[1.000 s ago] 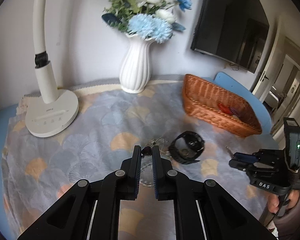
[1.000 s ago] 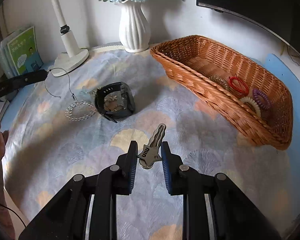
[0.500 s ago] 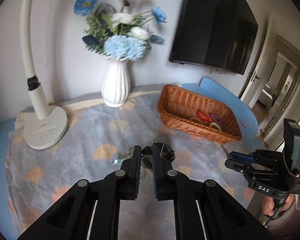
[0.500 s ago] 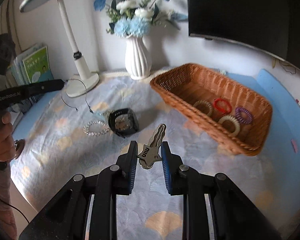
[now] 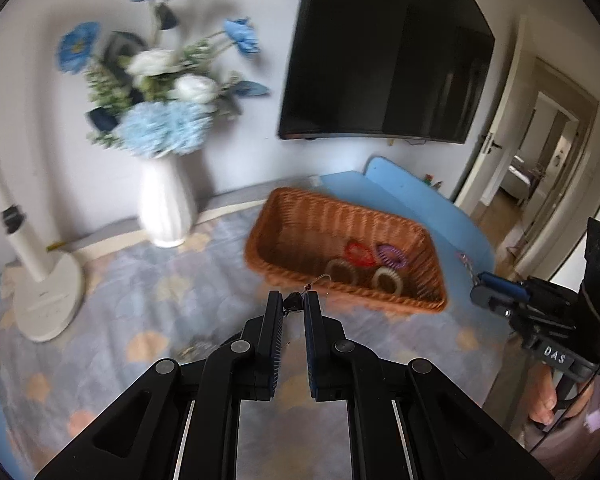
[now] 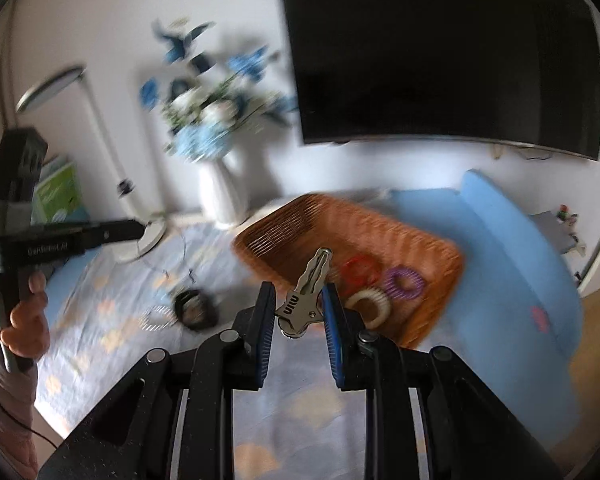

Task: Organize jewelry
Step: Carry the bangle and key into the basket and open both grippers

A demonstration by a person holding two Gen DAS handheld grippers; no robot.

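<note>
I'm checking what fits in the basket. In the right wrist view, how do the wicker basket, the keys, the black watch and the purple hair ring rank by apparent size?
Largest to smallest as they appear:
1. wicker basket
2. keys, though they sit close to the camera in the right gripper, which inflates them
3. black watch and purple hair ring: about alike, blurred, so unranked

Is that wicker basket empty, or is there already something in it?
Not empty. The wicker basket already holds four rings at its near end: a red, a purple, a brown and a cream one.
</note>
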